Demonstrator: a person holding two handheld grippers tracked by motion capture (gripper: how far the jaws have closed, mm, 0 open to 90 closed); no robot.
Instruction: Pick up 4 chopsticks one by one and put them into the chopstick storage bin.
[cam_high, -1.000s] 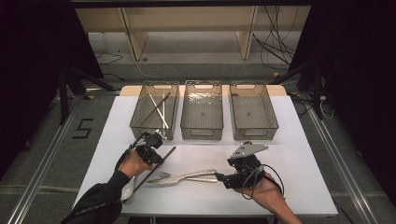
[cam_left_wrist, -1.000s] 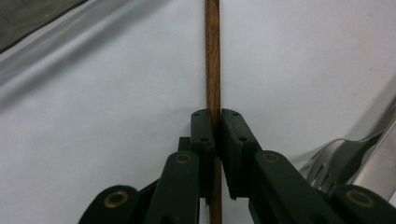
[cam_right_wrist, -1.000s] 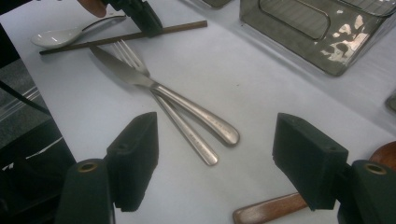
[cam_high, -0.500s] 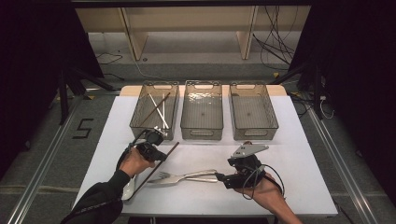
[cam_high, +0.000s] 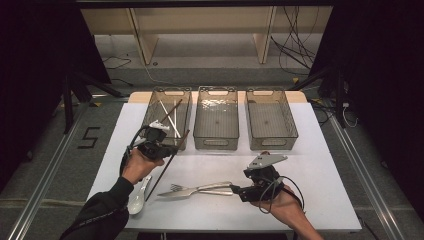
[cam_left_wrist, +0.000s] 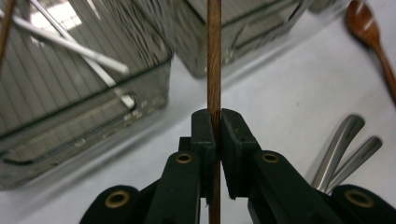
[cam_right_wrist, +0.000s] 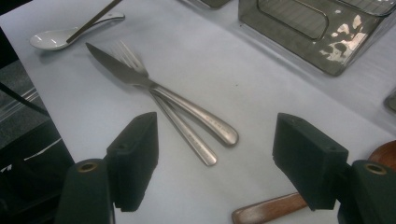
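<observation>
Work in hand: cutlery is being sorted from the white tabletop into three clear plastic bins.
Left gripper: jaws are closed on a thin dark brown wooden chopstick, clamped partway along its shaft.
Chopstick position: it is held slanted, upper tip at the front rim of the left clear bin, lower end down by the white ceramic spoon.
Change: compared with a second ago, the chopstick is tilted more steeply and carried closer to the left bin; the lift is judged done and the drop-in is next.
Left bin contents: one brown stick and pale sticks are already held there, so it is judged the matching bin.
Right gripper: jaws are spread wide, nothing is held; it is parked at the handle ends of the steel knife and steel fork.
Other items: a brown wooden spoon is seen beside the right jaws; middle and right bins look bare.
</observation>
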